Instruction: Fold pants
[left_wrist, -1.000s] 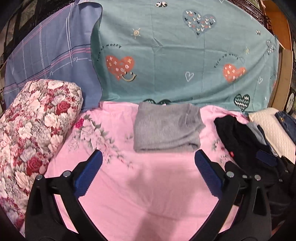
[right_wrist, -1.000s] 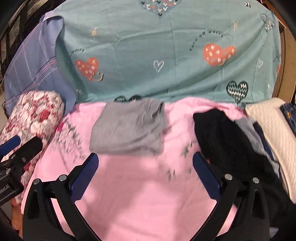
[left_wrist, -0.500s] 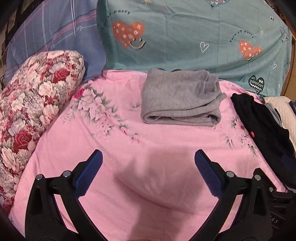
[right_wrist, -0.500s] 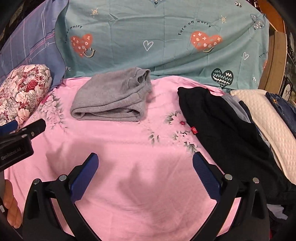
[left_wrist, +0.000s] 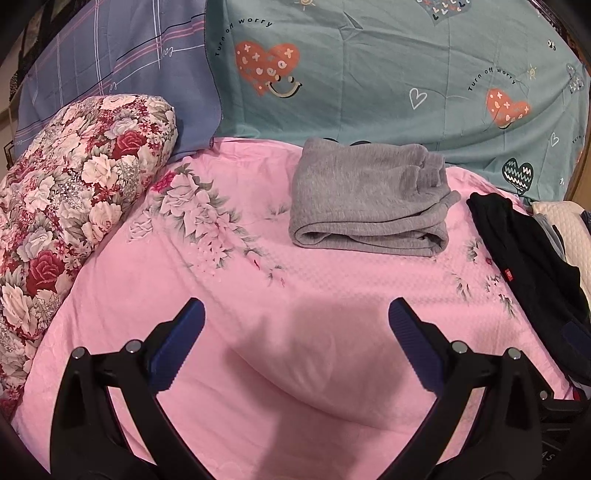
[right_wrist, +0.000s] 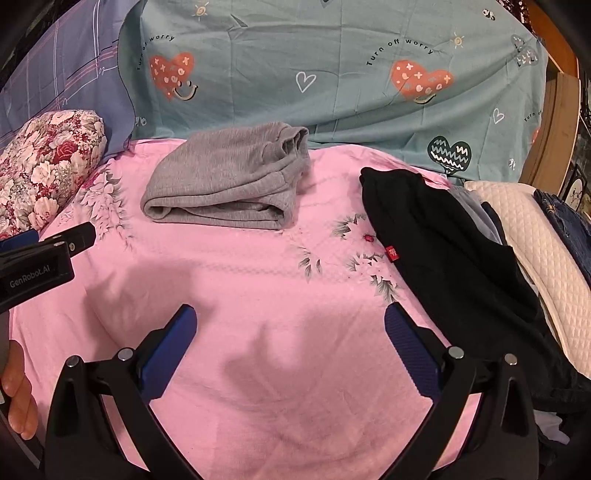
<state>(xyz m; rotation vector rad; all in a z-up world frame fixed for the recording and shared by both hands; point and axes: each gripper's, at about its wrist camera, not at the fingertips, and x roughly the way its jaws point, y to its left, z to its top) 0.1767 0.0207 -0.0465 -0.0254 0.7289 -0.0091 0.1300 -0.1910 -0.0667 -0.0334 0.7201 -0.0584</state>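
Folded grey pants (left_wrist: 369, 199) lie at the far side of the pink floral sheet (left_wrist: 258, 314); they also show in the right wrist view (right_wrist: 229, 181). A heap of black pants (right_wrist: 454, 258) with a small red tag lies at the right, also in the left wrist view (left_wrist: 528, 258). My left gripper (left_wrist: 295, 317) is open and empty above the bare pink sheet, well short of the grey pants. My right gripper (right_wrist: 290, 321) is open and empty too, between the grey pants and the black heap. The left gripper's body (right_wrist: 33, 266) shows at the left of the right wrist view.
A red floral bolster (left_wrist: 74, 206) lies at the left. A teal heart-print sheet (left_wrist: 388, 74) and a blue plaid one (left_wrist: 110, 62) hang behind. A cream quilted cushion (right_wrist: 532, 236) with dark jeans (right_wrist: 569, 225) sits at the right, by a wooden frame (right_wrist: 557, 122).
Both grippers have pulled back from the folded grey pants and lowered toward the sheet; the pants look farther away. Both stay open and empty.
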